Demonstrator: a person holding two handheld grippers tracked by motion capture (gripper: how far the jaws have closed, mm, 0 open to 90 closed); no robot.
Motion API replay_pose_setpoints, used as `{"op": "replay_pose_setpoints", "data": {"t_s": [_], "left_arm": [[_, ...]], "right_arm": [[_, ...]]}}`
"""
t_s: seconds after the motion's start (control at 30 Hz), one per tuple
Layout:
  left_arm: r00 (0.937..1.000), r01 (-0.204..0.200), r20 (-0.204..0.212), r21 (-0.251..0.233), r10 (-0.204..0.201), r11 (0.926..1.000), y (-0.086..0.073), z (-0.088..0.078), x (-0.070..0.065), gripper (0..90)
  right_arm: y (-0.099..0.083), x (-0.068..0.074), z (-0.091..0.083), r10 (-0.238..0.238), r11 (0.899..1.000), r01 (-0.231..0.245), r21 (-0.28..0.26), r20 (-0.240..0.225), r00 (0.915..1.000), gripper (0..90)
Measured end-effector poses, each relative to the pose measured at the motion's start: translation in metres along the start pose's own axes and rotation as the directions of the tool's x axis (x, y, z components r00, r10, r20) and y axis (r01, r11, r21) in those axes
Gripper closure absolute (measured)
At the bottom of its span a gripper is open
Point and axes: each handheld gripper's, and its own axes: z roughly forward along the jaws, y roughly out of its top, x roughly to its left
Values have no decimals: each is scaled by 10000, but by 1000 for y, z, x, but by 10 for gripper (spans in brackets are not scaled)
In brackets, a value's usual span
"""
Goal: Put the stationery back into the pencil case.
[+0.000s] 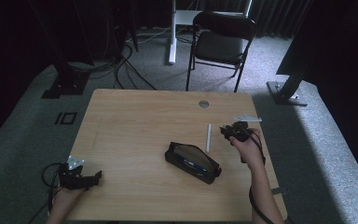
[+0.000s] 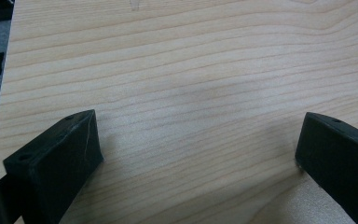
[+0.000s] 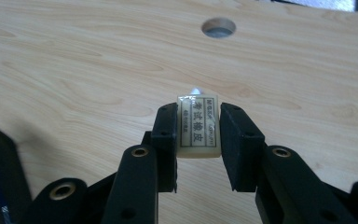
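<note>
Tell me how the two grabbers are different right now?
The right gripper squeezes a small eraser between its jaws; the left gripper holds nothing. The right gripper's jaws stand close together, the left gripper's jaws wide apart. In the high view the right gripper sits near the white pen and pencil case, the left gripper far from them. Both are black and hand-held over the table.

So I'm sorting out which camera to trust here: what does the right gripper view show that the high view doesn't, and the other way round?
Right gripper view: the right gripper clamps a small printed eraser, its label readable. High view: the open pencil case with a blue pen inside, a white stick beside it, the left gripper and a chair. Both: the wooden table and its round hole.
</note>
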Motion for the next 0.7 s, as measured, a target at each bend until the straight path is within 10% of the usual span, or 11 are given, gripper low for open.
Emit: {"op": "replay_pose_setpoints", "data": {"t_s": [0.7], "left_arm": [[10000, -3, 1, -1, 3, 10000, 0, 0, 0, 3]], "right_arm": [[14, 36, -29, -1106, 9929, 1033, -586, -1408, 9838, 683]]}}
